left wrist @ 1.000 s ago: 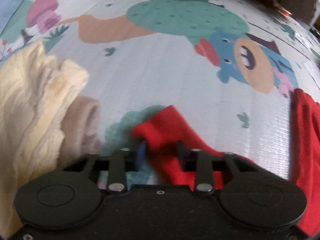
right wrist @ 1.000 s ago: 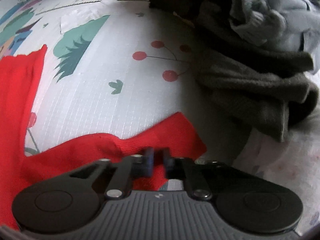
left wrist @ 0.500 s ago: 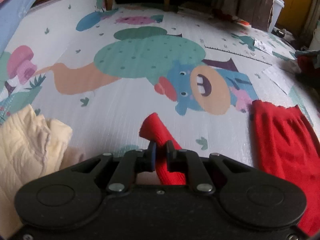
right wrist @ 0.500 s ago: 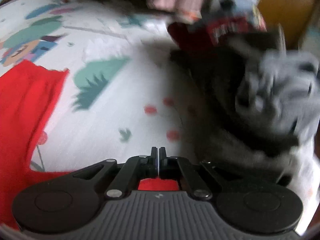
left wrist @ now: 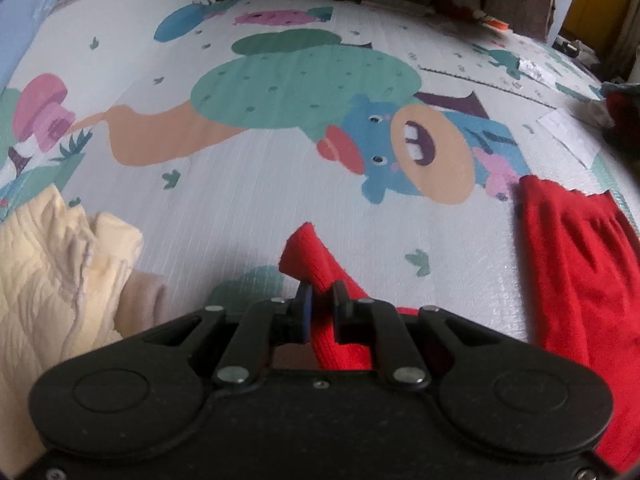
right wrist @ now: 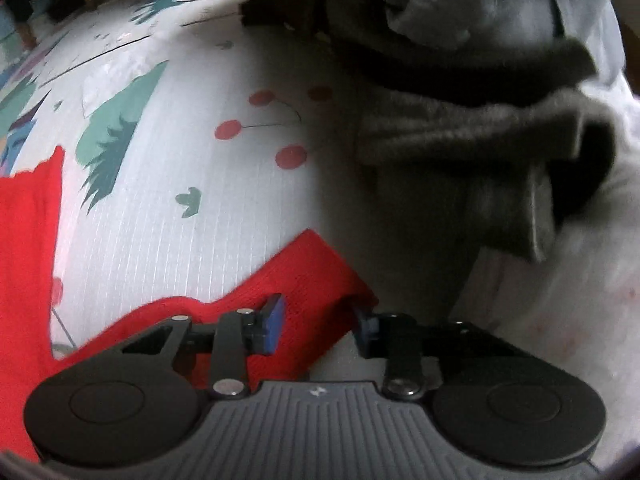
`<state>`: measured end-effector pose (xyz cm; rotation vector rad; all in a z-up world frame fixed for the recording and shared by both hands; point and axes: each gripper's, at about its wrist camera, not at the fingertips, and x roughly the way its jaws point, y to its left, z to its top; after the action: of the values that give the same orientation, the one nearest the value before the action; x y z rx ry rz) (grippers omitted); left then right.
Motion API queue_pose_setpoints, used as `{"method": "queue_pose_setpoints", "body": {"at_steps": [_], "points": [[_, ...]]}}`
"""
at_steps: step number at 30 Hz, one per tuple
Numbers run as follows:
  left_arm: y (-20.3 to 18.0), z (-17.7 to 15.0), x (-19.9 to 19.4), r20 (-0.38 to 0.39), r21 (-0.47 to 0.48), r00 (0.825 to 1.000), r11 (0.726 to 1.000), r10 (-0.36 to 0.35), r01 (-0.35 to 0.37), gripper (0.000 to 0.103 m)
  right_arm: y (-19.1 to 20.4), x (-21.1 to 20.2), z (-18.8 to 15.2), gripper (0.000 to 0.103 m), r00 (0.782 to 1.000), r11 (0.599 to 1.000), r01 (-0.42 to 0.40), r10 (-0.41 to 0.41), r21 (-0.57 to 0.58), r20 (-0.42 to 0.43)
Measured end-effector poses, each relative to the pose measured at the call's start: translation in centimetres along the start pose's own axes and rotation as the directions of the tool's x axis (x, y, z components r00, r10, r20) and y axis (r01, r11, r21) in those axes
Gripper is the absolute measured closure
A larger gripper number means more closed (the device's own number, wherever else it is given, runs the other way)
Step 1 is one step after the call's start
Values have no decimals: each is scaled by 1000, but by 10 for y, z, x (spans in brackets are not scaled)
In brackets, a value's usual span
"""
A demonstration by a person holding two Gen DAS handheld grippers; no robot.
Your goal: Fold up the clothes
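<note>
Underneath everything, a printed mat is spreading across both views, its cartoon cactus and blue animal filling the far part in the left wrist view. Across the mat's near side, a red garment is lying partly flat, its body reaching toward the right edge in the left view and showing at the left edge in the right view. At the mat's right side, a heap of dark grey and pale clothes is piling up, blurred in places. Along the mat's left edge, a cream quilted cloth is resting in a bunch beside a beige roll.

Nearer in, the left gripper is pinching one red sleeve, its jaws standing narrow and pressing the fabric, the cuff poking up past the fingertips. Meanwhile the right gripper is standing over the other sleeve; its jaws are closing, the blue pads are appearing clearly apart, and the sleeve is lying flat between them without being pressed.
</note>
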<state>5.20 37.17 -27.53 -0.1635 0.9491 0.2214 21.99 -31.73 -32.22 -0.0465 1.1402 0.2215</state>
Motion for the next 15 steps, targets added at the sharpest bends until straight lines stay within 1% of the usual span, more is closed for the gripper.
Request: {"method": "queue_pose_setpoints", "body": {"at_steps": [1,3,5,7,10,12,14,15], "points": [[1,-1,1,-4,0,1000,1000,4,-4,95,0,-1,0,95,1000,1000,-5,5,-4,3],[1,-2,1,-6,5,1000,1000,8,-8,95,1,-5,2,98,1000,1000,-5,5,-15,26],[2,-2,1,-7,8,1000,1000,9,-9,95,11,-14,6,98,997,996,0,8,-94,79],[2,-3,1,-10,16,1000,1000,11,-11,95,23,-24,10,98,991,983,5,20,-185,133],[4,-4,2,-16,15,1000,1000,16,-15,95,35,-34,18,98,981,966,12,38,-258,189],[4,-5,3,-18,17,1000,1000,17,-17,95,45,-33,20,98,977,941,51,23,-334,212],[3,-6,3,-21,21,1000,1000,17,-17,95,54,-29,21,97,973,916,103,-11,-388,231],[3,-7,4,-22,23,1000,1000,20,-19,95,57,-25,22,93,973,910,130,-40,-393,229]]}}
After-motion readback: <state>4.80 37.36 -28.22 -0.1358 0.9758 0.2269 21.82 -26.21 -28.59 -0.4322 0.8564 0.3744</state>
